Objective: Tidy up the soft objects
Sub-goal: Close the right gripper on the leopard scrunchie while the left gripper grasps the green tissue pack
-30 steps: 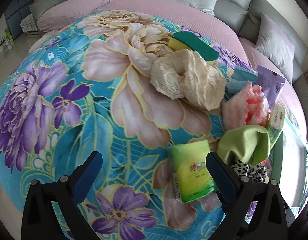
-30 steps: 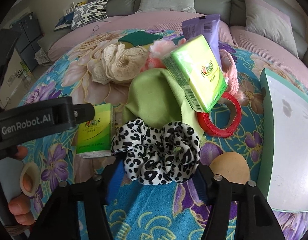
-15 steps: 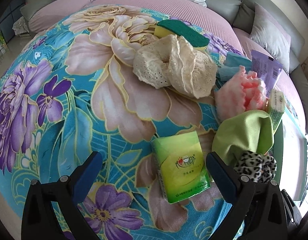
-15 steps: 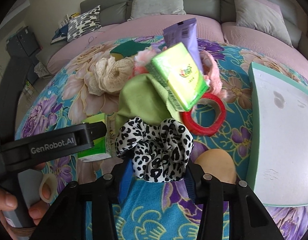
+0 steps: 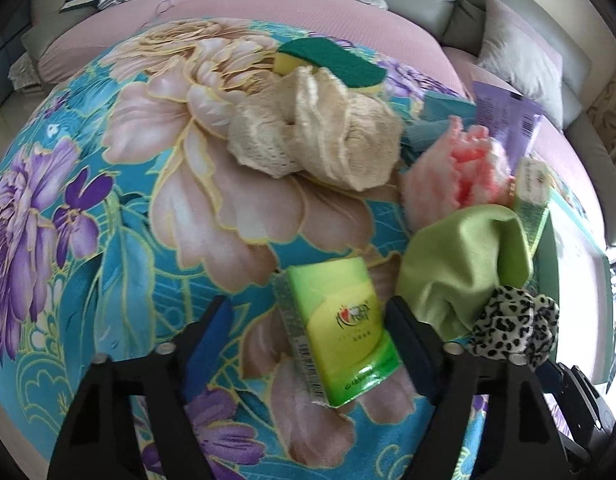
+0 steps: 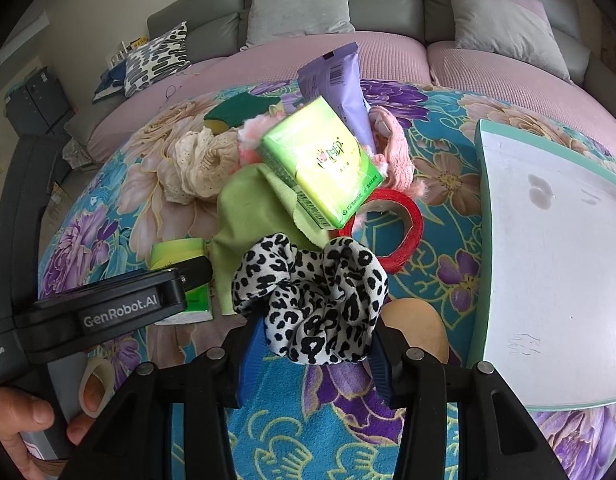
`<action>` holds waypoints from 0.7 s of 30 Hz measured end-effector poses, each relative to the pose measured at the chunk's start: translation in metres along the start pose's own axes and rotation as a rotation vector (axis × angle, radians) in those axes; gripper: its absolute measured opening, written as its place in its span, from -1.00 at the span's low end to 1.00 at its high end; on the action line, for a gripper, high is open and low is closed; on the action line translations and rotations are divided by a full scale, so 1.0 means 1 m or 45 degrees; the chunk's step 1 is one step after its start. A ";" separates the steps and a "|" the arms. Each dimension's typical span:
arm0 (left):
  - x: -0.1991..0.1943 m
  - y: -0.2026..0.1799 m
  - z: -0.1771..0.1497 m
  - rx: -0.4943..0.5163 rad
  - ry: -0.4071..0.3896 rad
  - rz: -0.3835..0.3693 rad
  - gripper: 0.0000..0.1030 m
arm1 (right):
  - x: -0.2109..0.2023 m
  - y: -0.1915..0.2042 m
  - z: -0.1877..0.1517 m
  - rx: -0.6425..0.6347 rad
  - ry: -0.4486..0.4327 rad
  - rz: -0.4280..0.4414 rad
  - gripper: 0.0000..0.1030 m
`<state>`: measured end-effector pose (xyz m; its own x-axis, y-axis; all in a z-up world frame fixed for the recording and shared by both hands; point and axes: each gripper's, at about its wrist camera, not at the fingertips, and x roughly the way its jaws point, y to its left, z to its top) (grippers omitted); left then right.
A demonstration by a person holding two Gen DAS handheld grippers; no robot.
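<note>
My right gripper (image 6: 313, 346) is shut on a leopard-print scrunchie (image 6: 311, 300), held just above the floral blanket; the scrunchie also shows in the left wrist view (image 5: 511, 326). My left gripper (image 5: 308, 332) is half closed around a green tissue pack (image 5: 337, 330) lying on the blanket, the right finger touching it, the left finger apart from it. A second green tissue pack (image 6: 321, 166) rests tilted on a green cloth (image 6: 252, 216). A cream lace scrunchie (image 5: 315, 144) and a pink fluffy scrunchie (image 5: 455, 172) lie beyond.
A white tray with a teal rim (image 6: 547, 264) lies at the right. A red tape roll (image 6: 395, 228), a beige oval sponge (image 6: 415, 320), a purple pouch (image 6: 339, 80) and a green-yellow sponge (image 5: 331, 64) lie around. A sofa with cushions is behind.
My left gripper's fingers have closed in around the flat tissue pack. My right gripper tightened on the leopard scrunchie and drew it back a little.
</note>
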<state>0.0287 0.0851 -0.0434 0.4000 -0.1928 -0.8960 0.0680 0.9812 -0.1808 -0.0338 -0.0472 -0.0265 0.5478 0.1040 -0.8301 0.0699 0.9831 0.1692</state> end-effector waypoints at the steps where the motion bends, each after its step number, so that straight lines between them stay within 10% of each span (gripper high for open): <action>1: 0.000 -0.001 0.000 0.004 -0.002 -0.022 0.25 | 0.000 0.000 0.000 0.001 0.001 0.000 -0.06; 3: 0.000 -0.002 -0.001 0.010 -0.002 -0.072 -0.08 | 0.001 0.000 0.000 0.003 0.001 0.000 -0.06; 21: -0.035 0.017 0.003 -0.030 -0.095 -0.070 -0.16 | -0.017 -0.003 -0.001 0.012 -0.060 0.005 -0.06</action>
<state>0.0185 0.1082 -0.0135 0.4635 -0.2439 -0.8519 0.0705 0.9685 -0.2389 -0.0442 -0.0521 -0.0140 0.5866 0.1003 -0.8036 0.0756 0.9812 0.1776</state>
